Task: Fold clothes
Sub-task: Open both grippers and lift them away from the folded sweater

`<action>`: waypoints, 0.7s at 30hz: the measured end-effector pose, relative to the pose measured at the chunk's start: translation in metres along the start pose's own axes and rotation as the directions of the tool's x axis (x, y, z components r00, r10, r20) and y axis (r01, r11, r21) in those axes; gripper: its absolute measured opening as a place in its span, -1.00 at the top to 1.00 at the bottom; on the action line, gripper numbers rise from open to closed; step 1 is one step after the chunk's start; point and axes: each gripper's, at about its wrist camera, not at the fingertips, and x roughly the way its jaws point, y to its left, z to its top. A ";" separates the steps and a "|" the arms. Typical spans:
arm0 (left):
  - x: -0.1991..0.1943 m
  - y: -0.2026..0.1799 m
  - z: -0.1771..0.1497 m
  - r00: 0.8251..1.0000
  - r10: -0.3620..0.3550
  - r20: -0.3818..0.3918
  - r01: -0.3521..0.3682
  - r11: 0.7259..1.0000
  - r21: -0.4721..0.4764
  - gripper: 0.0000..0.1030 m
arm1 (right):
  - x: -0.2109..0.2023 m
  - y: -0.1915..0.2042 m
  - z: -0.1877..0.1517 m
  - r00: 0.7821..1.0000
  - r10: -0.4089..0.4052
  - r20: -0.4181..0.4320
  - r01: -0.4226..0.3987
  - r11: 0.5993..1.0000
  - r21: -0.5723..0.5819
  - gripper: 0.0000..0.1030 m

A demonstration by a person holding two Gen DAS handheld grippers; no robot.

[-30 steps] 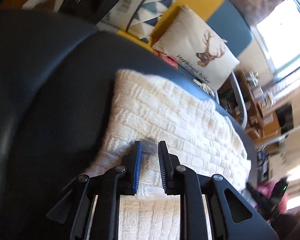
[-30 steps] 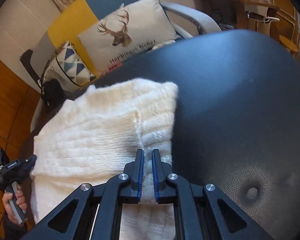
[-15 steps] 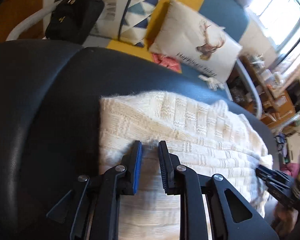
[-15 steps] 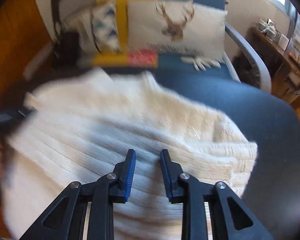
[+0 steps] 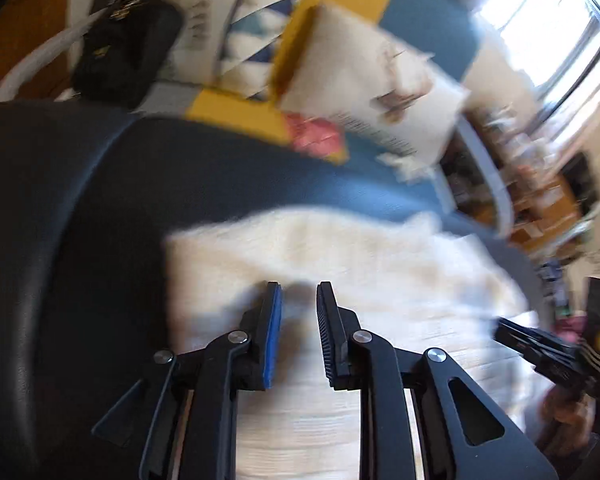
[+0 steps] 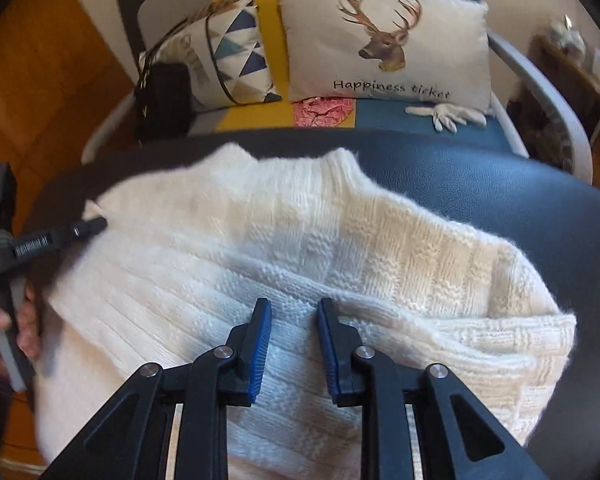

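The cream cable-knit sweater (image 6: pixel 284 248) lies folded on the dark leather seat (image 6: pixel 500 192), its doubled edge to my right, so it stays flat. My right gripper (image 6: pixel 292 316) and left gripper (image 5: pixel 298 300) hover over it, jaws slightly parted, pinching nothing; I judge the fold released.

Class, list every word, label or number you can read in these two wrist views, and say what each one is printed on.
"Happiness ticket": on the deer cushion, below the antlered head, right wrist view.
The same line on that cushion in the left wrist view: too blurred to read.
Grey lettering on the triangle-pattern cushion: too blurred to read.
White marks on the left gripper: too small to read.
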 end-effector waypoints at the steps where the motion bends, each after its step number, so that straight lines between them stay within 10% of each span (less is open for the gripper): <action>1: 0.000 -0.007 0.005 1.000 -0.026 0.007 0.026 1.000 0.013 0.61 | -0.004 -0.001 0.009 1.000 0.010 0.024 -0.010 1.000 0.004 0.53; 9: 0.077 -0.044 0.035 0.987 0.041 -0.155 -0.029 0.996 0.081 0.61 | 0.049 -0.030 0.048 0.992 -0.103 -0.068 0.106 0.993 0.043 0.63; 18: 0.045 -0.028 0.029 0.999 0.014 -0.038 -0.012 0.999 0.045 0.62 | -0.002 -0.068 0.035 0.992 -0.120 0.025 0.117 0.988 0.099 0.64; 21: 0.050 -0.034 0.024 0.992 0.123 -0.040 -0.117 0.985 0.129 0.62 | -0.006 -0.065 0.027 0.978 -0.205 -0.041 0.205 0.979 0.012 0.64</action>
